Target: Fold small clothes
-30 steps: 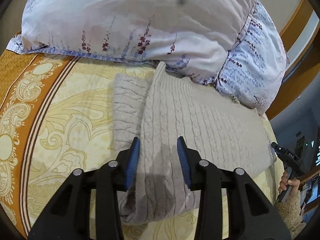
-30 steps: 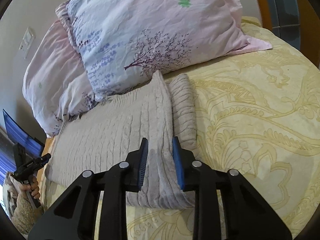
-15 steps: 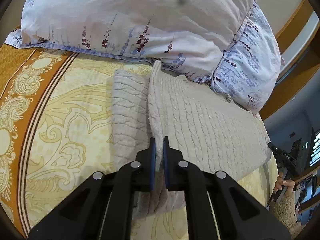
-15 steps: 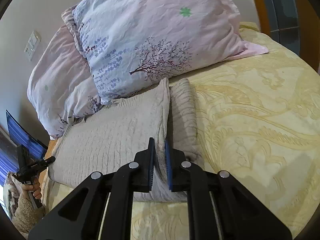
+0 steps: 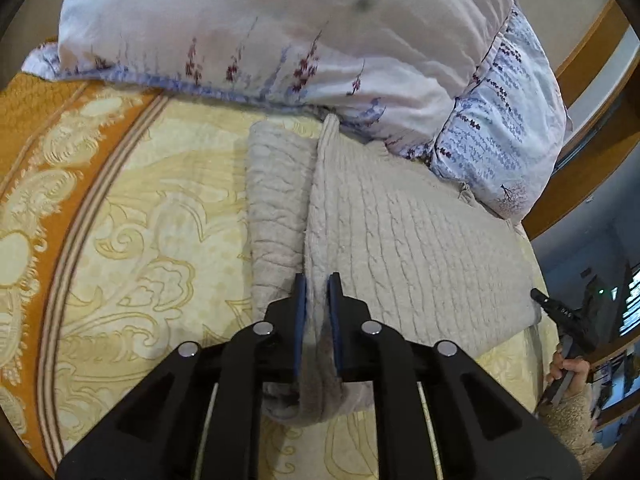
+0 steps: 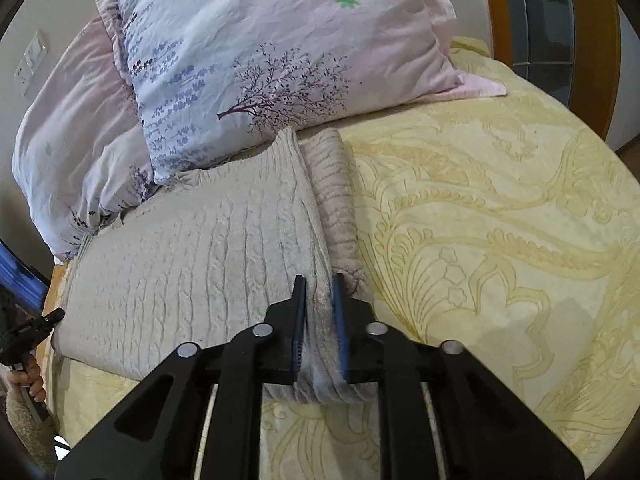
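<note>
On my left wrist view, the left gripper (image 5: 317, 292) has its blue-padded fingers (image 5: 299, 312) pinched onto a raised ridge of the beige knit sweater (image 5: 400, 248), at its near edge. The sweater lies on the yellow patterned bedspread (image 5: 152, 216), its body spreading to the right and a folded strip (image 5: 276, 200) lying flat just left of the ridge. The far end of the sweater touches the floral pillow (image 5: 260, 28), with a second pillow (image 5: 504, 144) beside it on the right. At the far right edge I see a hand (image 5: 570, 368) holding the other black tool.

On my right wrist view, the right gripper (image 6: 319, 292) is likewise clamped on a bunched fold of the sweater (image 6: 200, 256) at its near edge. Here the body spreads to the left and the folded strip (image 6: 334, 196) runs along the right of the ridge. The tree-print pillow (image 6: 260, 48) sits at the far end, touching the sweater, and the bedspread (image 6: 500, 220) fills the right side.
</note>
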{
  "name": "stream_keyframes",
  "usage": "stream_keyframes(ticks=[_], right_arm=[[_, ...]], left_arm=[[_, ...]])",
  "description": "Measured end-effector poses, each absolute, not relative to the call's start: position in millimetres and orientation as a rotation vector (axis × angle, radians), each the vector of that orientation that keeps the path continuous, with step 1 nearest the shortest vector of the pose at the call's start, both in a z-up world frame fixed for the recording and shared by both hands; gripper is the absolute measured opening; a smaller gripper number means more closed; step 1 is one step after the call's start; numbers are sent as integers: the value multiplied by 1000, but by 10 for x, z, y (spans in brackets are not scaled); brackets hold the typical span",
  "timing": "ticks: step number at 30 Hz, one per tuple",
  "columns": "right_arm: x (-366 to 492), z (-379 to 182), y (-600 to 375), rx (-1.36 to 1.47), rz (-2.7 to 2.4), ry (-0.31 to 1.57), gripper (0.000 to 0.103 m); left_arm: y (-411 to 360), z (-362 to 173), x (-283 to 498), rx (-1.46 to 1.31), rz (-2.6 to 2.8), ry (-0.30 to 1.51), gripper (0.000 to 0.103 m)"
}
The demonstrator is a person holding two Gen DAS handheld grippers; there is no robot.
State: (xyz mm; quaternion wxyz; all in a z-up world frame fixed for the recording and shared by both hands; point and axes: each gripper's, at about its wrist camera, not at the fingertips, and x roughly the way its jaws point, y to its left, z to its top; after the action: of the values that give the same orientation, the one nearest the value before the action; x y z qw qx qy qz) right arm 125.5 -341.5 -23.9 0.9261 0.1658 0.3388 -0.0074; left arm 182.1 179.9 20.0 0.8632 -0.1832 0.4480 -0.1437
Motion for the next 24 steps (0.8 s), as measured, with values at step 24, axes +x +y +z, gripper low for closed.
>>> stream_keyframes(ticks=[24], right_arm=[[1639,-214,-2714,175,22,740,62]], left_arm=[[1506,311,1839,-380,-347,885,60]])
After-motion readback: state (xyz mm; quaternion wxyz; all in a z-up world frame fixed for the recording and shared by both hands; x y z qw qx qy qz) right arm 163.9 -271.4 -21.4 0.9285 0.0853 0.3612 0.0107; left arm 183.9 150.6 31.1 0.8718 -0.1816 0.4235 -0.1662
